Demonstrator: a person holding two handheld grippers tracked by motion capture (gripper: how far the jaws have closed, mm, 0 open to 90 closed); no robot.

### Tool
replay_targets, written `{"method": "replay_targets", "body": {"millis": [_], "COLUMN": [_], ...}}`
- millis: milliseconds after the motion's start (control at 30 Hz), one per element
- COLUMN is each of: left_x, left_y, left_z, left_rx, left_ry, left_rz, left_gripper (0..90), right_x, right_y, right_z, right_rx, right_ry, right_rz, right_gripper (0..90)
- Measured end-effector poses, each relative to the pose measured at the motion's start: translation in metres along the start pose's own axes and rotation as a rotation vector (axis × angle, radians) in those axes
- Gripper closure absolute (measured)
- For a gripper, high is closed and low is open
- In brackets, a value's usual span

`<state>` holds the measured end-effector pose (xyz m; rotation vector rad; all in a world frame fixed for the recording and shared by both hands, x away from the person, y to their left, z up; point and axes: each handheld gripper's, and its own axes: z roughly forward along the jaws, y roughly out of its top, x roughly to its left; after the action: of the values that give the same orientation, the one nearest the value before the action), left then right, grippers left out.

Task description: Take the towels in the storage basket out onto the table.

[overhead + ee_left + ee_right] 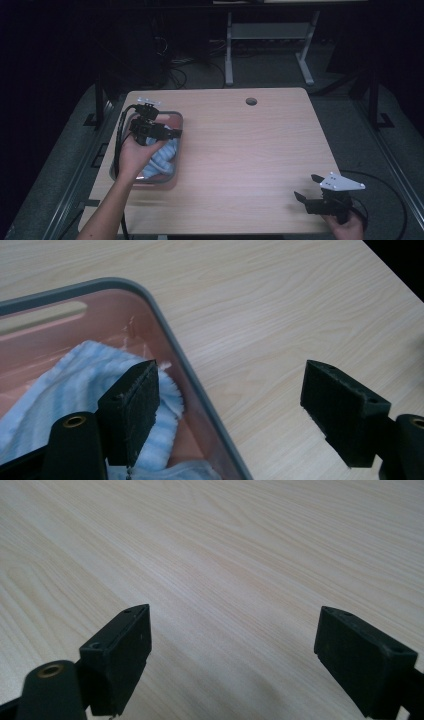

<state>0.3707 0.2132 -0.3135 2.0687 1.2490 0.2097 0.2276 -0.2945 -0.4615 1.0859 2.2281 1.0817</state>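
Observation:
A blue and white striped cloth point(162, 155) point(60, 390) lies bunched inside a shallow pink bin with a grey rim point(179, 119) point(165, 325) at the table's left edge. My left gripper point(172, 133) point(230, 410) hovers open over the bin's right rim, one jaw above the cloth and the other above bare table, with nothing between them. My right gripper point(307, 187) point(232, 660) is open above bare wood near the table's front right corner, holding nothing.
The light wooden table point(250, 150) has a round cable hole point(251, 101) near its far edge. A black cable point(120, 135) trails from the left gripper along the bin's left side. Dark floor and a white table frame point(230, 50) lie beyond.

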Motion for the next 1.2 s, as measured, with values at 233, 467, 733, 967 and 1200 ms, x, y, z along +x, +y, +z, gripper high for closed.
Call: {"method": "replay_targets", "body": {"millis": [233,467,733,967,1200], "left_x": [0.018,0.038,0.048,0.06,0.068], "left_y": [-0.008,-0.019,-0.028,-0.036,-0.043], "left_z": [-0.009,-0.018,-0.019,-0.017,-0.01], "left_rx": [-0.012,-0.024,-0.019,-0.012,0.011], "left_ry": [0.029,0.06,0.074,0.092,0.115], "left_rz": [-0.04,-0.092,-0.121,-0.152,-0.175], "left_gripper": [22.9,22.9,22.9,22.9,22.9], "right_x": [0.0,0.0,0.0,0.0,0.001], "right_y": [0.0,0.0,-0.002,-0.002,-0.001], "right_z": [-0.001,0.0,-0.003,-0.002,-0.002], "right_rx": [0.004,0.0,0.0,0.002,-0.001], "right_ry": [0.0,0.001,-0.005,-0.005,-0.001], "right_rz": [-0.001,-0.005,0.007,-0.003,-0.002], "right_gripper": [14.6,14.6,14.6,14.6,14.6]}}
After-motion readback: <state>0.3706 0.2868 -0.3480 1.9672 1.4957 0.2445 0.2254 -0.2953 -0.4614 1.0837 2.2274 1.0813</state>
